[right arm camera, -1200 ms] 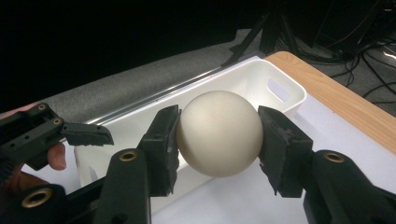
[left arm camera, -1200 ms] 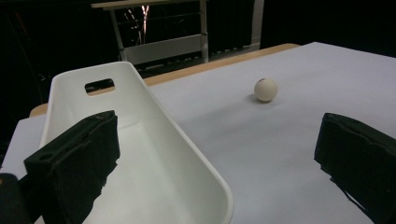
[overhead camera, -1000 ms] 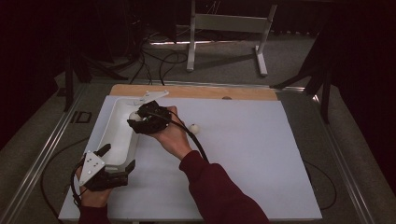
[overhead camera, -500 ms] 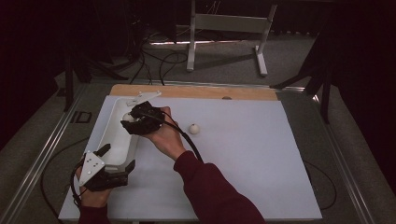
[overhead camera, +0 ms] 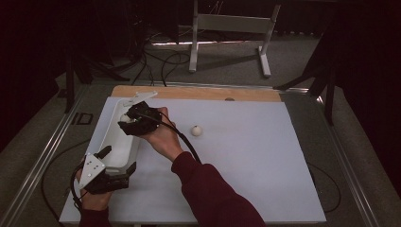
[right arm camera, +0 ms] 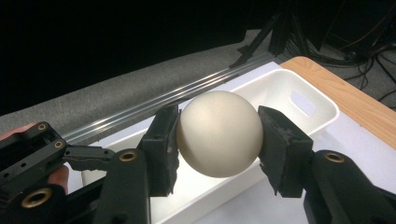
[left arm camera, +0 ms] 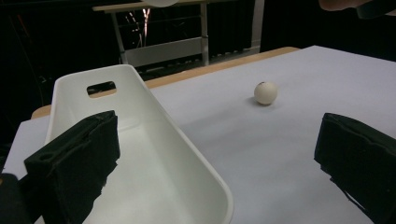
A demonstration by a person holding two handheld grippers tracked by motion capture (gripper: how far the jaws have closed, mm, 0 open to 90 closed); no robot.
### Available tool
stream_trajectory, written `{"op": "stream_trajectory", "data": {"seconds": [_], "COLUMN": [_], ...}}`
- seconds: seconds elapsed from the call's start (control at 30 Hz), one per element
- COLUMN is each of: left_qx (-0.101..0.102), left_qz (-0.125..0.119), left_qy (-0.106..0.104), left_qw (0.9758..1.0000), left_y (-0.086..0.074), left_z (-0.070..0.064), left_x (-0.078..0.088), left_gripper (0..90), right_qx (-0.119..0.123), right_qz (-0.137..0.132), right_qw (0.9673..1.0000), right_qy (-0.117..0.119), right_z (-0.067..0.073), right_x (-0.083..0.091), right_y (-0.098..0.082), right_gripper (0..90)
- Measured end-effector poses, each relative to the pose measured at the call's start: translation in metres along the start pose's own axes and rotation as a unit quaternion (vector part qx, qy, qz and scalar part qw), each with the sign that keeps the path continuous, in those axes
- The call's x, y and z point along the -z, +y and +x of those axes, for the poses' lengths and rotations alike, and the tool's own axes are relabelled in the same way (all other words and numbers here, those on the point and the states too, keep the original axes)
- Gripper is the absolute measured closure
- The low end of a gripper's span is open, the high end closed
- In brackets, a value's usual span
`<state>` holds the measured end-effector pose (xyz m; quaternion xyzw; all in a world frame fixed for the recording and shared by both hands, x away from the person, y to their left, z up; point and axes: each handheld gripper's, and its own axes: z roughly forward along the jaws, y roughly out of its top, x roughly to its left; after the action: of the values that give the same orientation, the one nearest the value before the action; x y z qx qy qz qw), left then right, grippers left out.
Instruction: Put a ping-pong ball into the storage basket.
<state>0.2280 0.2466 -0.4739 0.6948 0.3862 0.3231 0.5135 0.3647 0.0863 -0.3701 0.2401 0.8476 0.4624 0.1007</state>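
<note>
Cream-coloured ball sits clamped between the two black pads of the right tool, one pad pressing on each side of it. In the high view the right tool hangs above the far half of a long white bin that lies along the left side of the white worktop, and a person's hand and dark red sleeve reach to it from the near edge. In the right gripper view the bin lies beneath the held ball, with a slot handle cut through its end wall.

A second, smaller-looking ball rests on the bare worktop to the right of the bin, well apart from both tools; it also shows in the left gripper view, lying beyond the bin's right wall.

The left tool is at the near end of the bin with its jaws released and spread wide. One jaw stands inside the bin and the other outside over the worktop, so they straddle the bin's right wall without pressing it.
</note>
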Motion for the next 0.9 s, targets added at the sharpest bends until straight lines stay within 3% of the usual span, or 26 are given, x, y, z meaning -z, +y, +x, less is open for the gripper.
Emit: {"op": "stream_trajectory", "data": {"seconds": [0.9], "left_qx": [-0.009], "left_qz": [0.004], "left_qy": [0.005], "left_qw": [0.9999], "left_y": [0.002], "left_z": [-0.003], "left_x": [-0.001], "left_gripper": [1.1], "right_qx": [0.022], "right_qz": [-0.003], "right_qw": [0.9997], "right_qy": [0.014], "right_z": [0.018], "right_x": [-0.023], "right_y": [0.006], "right_gripper": [50.1]}}
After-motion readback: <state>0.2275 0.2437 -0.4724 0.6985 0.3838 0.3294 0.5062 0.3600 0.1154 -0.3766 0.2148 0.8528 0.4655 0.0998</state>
